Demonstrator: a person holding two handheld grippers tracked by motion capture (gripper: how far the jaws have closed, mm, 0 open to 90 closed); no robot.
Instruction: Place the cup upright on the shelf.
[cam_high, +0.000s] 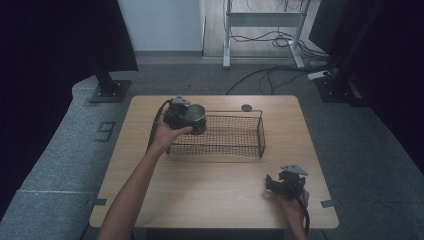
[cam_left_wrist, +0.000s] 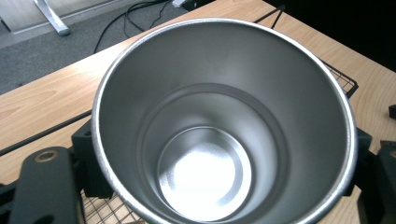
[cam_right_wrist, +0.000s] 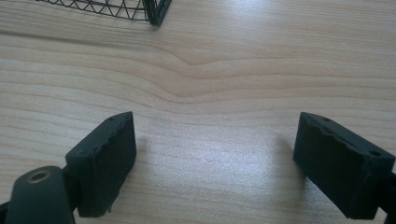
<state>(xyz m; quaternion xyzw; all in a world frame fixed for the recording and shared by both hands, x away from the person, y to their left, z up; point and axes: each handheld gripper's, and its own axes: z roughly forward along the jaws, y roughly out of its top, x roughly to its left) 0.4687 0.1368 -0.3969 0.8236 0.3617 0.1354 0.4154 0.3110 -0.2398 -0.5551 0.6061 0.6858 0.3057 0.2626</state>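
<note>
Steel cup (cam_left_wrist: 224, 126) pinched in left gripper (cam_high: 186, 119) over wire basket (cam_high: 235, 145) (small dark disc (cam_high: 246, 107) behind), right gripper (cam_right_wrist: 215, 163) spread wide above bare table (cam_high: 210, 185).

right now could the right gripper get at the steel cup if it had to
Probably not easily. The right gripper rests open near the table's front right edge, while the steel cup is held in the left gripper at the wire basket's far left end, with the basket between them.

High view: overhead from the person's side, facing forward-down on the light wooden table (cam_high: 215, 195). Left gripper view: close above the black wire-mesh basket (cam_high: 235, 135), looking straight down. Right gripper view: low, facing the basket's corner (cam_right_wrist: 154, 11). All share basket and tabletop.
</note>
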